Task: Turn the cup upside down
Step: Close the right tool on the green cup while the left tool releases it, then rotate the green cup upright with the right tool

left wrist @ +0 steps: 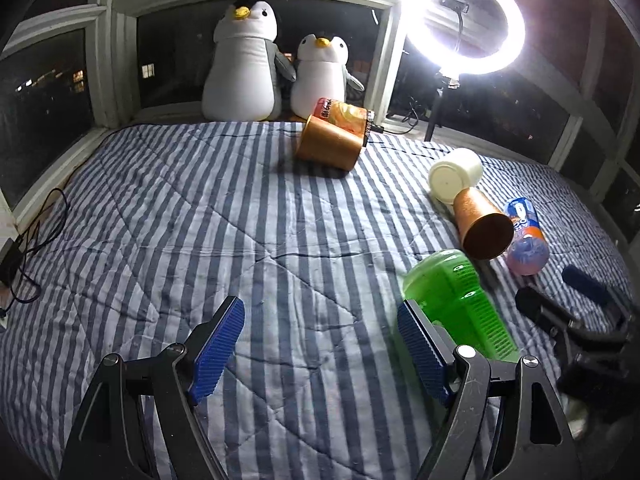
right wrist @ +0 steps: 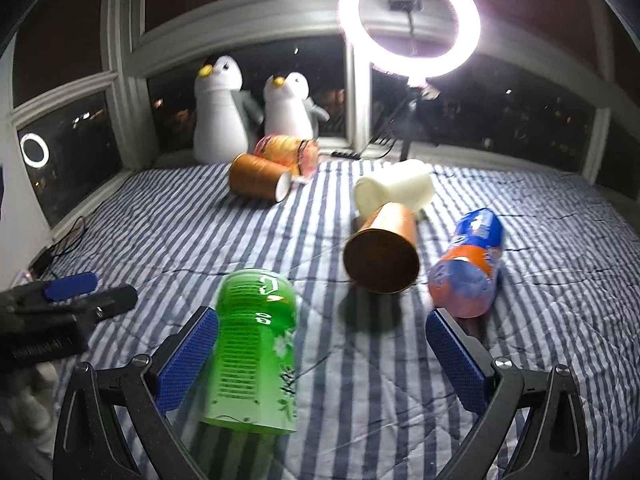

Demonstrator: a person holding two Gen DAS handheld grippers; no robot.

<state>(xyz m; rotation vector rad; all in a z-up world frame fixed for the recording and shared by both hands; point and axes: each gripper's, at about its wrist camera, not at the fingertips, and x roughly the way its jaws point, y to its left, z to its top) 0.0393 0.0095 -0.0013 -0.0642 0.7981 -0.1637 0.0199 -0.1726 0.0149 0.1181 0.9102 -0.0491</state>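
Hovering over the striped quilt (left wrist: 168, 216), the left claw (left wrist: 320, 354) has its blue pads spread wide apart with nothing between them. Just off its right finger lies the green can (left wrist: 460, 300) on its side. Over in the right wrist view, the right claw (right wrist: 322, 360) is spread wide too, gripping nothing, and that green can (right wrist: 256, 352) sits just inside its left finger, apparently touching the pad. Ahead of the right claw, a copper cup (right wrist: 382, 256) lies on its side, mouth facing the claw, its far end against a white cup (right wrist: 396, 190). Right of the copper cup, just beyond the right finger, lies a blue and orange bag (right wrist: 468, 264). Farther ahead left, another copper cup (right wrist: 258, 180) lies tipped over, near two plush penguins (right wrist: 252, 114) at the window. A ring light (right wrist: 408, 20) glares above.
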